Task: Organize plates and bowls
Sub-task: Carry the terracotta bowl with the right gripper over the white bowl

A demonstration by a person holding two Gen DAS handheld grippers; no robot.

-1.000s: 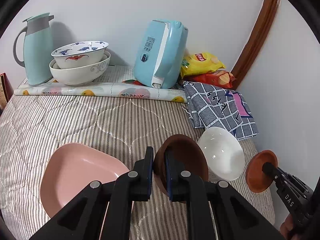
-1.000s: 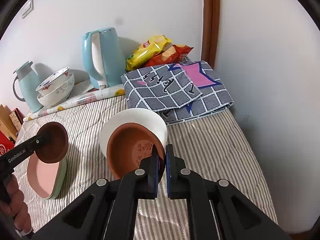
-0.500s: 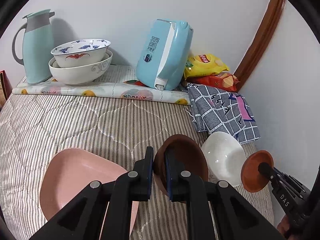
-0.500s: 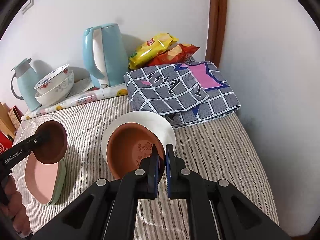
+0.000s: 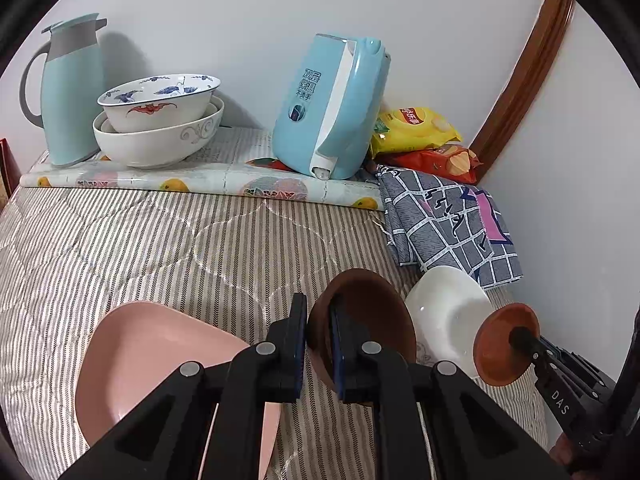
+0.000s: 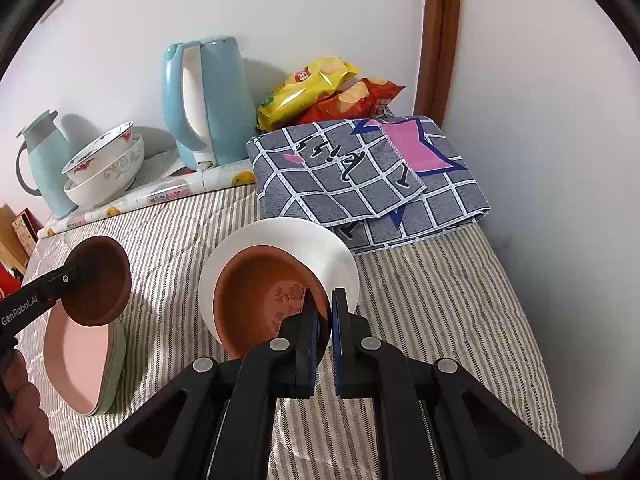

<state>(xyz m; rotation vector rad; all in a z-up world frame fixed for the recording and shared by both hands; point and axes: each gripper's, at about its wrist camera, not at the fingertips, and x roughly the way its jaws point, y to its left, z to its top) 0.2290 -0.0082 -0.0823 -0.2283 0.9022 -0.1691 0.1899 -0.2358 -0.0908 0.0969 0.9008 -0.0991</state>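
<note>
Now your left gripper (image 5: 318, 344) is clamped on the dark brown bowl's (image 5: 368, 316) rim at lower centre, and your right gripper (image 6: 325, 340) pinches the terracotta bowl (image 6: 260, 296) over the white bowl (image 6: 288, 240). Both look rigid, smooth and breakable; keep gripping the rims.

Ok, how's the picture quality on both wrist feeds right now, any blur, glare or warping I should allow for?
Left wrist view: sharp; fisheye bends the door frame and blacks out the corners; small highlights on the white bowl; the thermos casts a soft shadow on the wall. Right wrist view: equally sharp, even light, same edge warping; the kettle casts a soft wall shadow.
</note>
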